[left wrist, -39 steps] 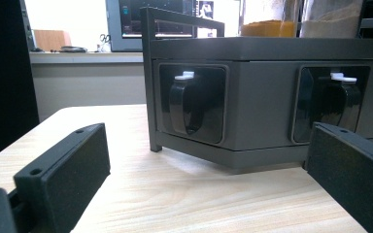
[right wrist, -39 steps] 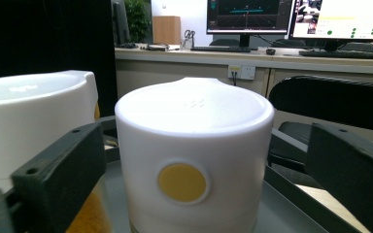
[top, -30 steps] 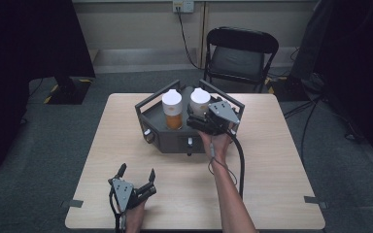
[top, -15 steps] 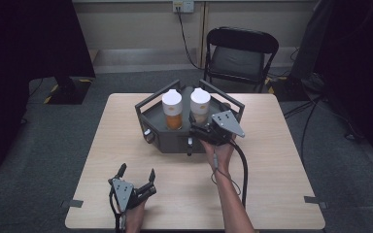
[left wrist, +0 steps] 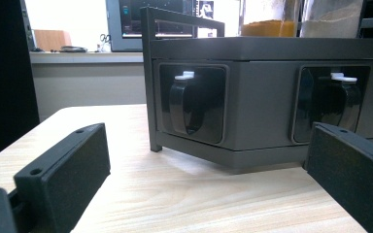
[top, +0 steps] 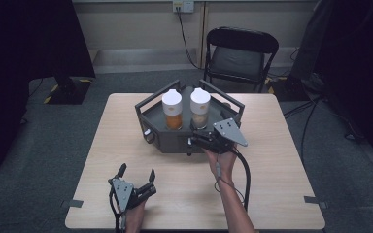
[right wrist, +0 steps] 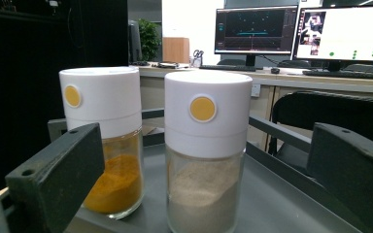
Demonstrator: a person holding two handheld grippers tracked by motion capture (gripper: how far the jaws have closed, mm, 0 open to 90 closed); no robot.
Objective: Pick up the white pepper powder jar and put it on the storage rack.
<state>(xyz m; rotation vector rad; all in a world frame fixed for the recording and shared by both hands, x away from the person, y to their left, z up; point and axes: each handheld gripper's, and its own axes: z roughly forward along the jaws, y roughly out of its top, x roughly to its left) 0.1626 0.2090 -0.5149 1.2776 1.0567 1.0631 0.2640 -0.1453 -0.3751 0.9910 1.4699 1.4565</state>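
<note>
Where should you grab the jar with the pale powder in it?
Best bet: squeeze the clear glass jar of pale powder across its round glass body, just under its white cap. Come from the near side, where the open right tool already faces it. Keep it centred; the glass jar of orange powder stands close beside.

Probably a lab: desk monitors [right wrist: 342,34] (screens blurred), folding chair [top: 240,56], dark curtains [top: 24,48].
</note>
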